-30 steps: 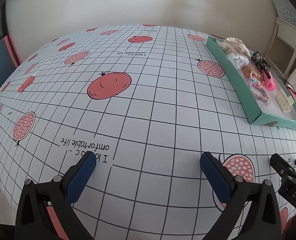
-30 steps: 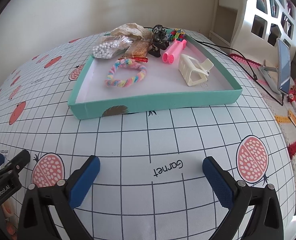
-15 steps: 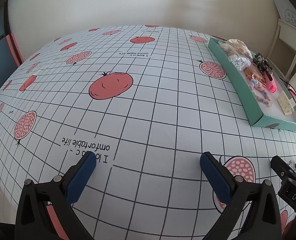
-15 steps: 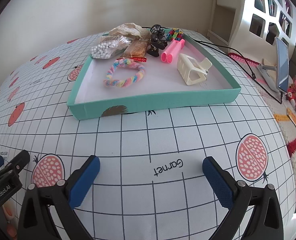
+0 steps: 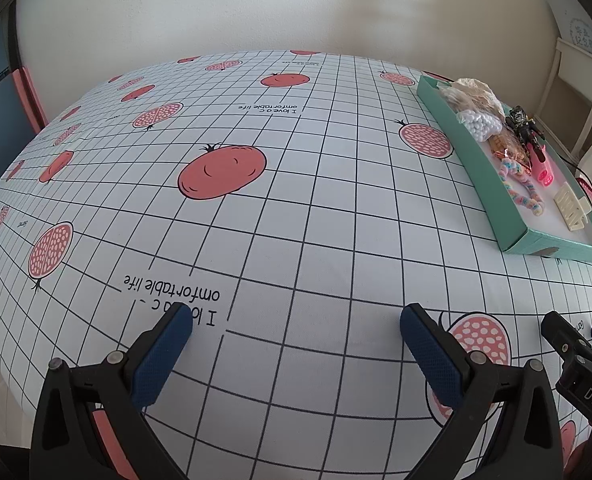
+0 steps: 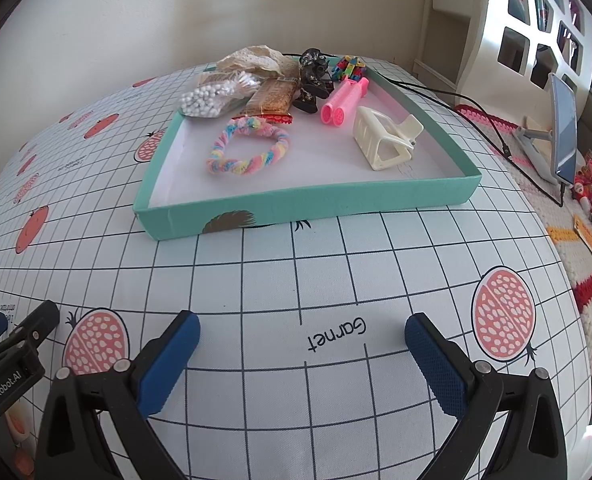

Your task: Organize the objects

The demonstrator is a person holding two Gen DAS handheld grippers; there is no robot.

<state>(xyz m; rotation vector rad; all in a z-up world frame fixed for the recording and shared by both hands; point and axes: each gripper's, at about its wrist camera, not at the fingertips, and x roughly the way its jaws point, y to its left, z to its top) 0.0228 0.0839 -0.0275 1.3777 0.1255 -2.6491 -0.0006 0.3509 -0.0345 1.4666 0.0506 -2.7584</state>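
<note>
1. Tray [image 6: 304, 204]: one, teal, shallow, white floor, flat on the gridded pomegranate-print cloth [image 6: 255, 272], ahead of the right gripper [image 6: 302, 334].
2. Contents, one each: pastel twisted chenille loop [image 6: 247, 146], cream claw hair clip [image 6: 384, 142], pink double-tube toy [image 6: 346, 98], black figurine [image 6: 312, 80], multicolour block toy [image 6: 350, 67], wrapped snack bar [image 6: 269, 98], bag of white beads [image 6: 215, 96], lace-trimmed cloth bundle [image 6: 255, 60].
3. Loop and clip lying apart on bare floor; rest crowded along far end, bead bag overhanging the rim.
4. Right gripper: fingers spread wide, nothing between, low over cloth, short of tray.
5. Left gripper [image 5: 296, 330]: same, spread wide, empty; tray [image 5: 476, 168] well off to its right.
6. Off-cloth at right: one phone on a stand [image 6: 564, 132], one black cable [image 6: 488, 120].
</note>
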